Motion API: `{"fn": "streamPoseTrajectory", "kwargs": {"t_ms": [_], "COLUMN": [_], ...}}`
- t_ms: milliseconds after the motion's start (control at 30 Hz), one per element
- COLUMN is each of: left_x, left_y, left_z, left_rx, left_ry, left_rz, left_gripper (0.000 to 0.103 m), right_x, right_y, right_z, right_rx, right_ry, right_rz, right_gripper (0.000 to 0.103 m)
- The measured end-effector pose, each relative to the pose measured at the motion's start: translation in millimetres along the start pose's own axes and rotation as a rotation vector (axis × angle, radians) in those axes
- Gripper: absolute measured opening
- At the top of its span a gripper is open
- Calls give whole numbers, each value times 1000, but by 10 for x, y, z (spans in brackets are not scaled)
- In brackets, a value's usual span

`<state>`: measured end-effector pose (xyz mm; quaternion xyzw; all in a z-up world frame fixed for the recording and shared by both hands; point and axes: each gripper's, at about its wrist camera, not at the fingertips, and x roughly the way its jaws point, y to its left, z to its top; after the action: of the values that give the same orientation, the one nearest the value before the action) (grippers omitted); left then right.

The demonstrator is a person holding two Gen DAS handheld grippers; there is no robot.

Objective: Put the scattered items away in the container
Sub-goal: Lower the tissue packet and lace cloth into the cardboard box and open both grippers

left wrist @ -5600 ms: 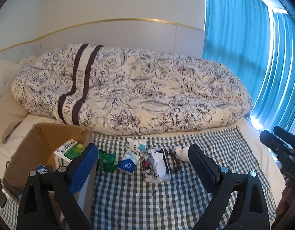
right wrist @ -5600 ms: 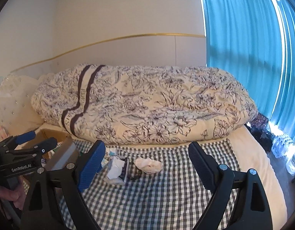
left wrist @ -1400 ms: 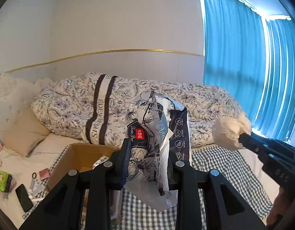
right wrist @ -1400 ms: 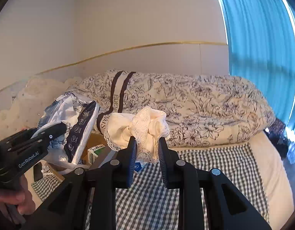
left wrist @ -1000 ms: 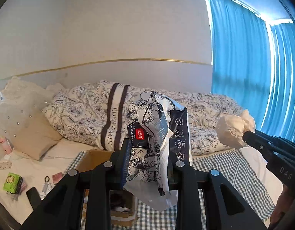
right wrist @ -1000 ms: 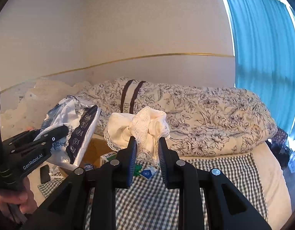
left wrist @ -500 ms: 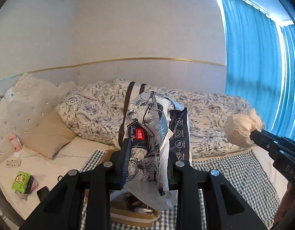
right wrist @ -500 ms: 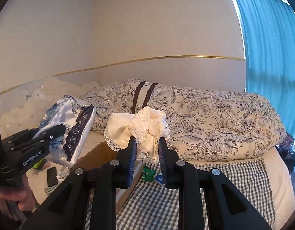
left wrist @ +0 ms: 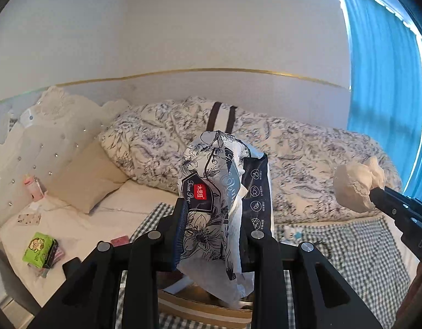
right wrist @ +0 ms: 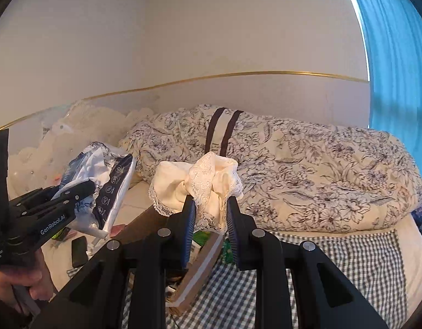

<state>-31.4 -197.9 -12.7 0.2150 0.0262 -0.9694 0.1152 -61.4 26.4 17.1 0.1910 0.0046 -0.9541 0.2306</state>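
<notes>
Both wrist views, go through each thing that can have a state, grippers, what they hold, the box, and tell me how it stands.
left gripper: shut on the tissue pack
tissue pack: held up, crumpled
right gripper: shut on the lace cloth
lace cloth: bunched, held up
cardboard box: open

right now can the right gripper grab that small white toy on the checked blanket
Probably not: the right gripper has its jaws shut on the cream lace cloth, so nothing more fits. The toy lies uncovered on the blanket.
</notes>
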Motion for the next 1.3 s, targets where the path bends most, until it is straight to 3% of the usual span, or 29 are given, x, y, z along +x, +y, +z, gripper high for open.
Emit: {"fn": "streamPoseTrajectory", "kwargs": {"t_ms": [733, 1300], "left_x": [1225, 1907], "left_y": [246, 281], "left_z": [-474, -936], "left_rx": [-6, 40], "left_ry": [250, 476], "left_rz": [43, 52], "left_gripper": [28, 28], "right_x": [1263, 2171], "right_y": [464, 710], "right_z": [-318, -881], "right_rx": [-97, -184], "right_ry": [160, 420], "right_rz": [63, 90], "right_gripper": [22, 22]}}
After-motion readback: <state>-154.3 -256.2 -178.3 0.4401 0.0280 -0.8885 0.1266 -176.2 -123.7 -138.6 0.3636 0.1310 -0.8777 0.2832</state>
